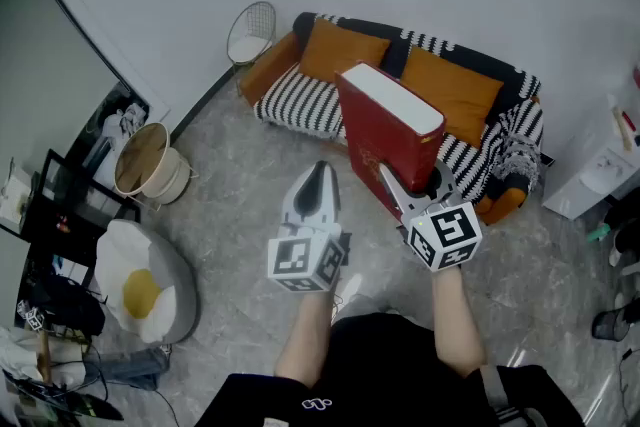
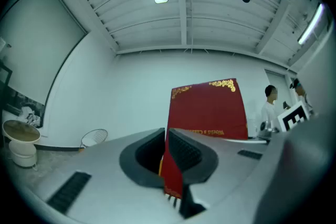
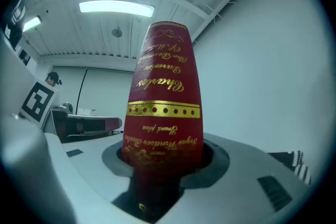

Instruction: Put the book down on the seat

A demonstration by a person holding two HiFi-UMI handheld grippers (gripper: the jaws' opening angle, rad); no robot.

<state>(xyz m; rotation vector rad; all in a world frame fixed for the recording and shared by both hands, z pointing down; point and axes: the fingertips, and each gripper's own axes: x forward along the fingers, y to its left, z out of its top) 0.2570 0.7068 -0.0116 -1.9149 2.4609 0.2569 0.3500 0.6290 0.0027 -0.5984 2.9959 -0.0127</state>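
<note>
Right gripper (image 1: pixel 397 192) jaws are clamping the book (image 1: pixel 382 130) upright in mid-air short of the sofa (image 1: pixel 300 100), left gripper (image 1: pixel 318 178) jaws pinching a red flap (image 2: pixel 171 173); top-heavy, it is risking levering loose onto the floor (image 1: pixel 240 205)

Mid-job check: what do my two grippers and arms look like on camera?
The left gripper and the right gripper are pale grey-white shells with a dark recess round the jaws. The left one's pads are black and ribbed. Each carries a white cube printed with black square markers: the left cube, the right cube. The forearms have no sleeves. The person wears black clothing with a small white logo. No cables show.
</note>
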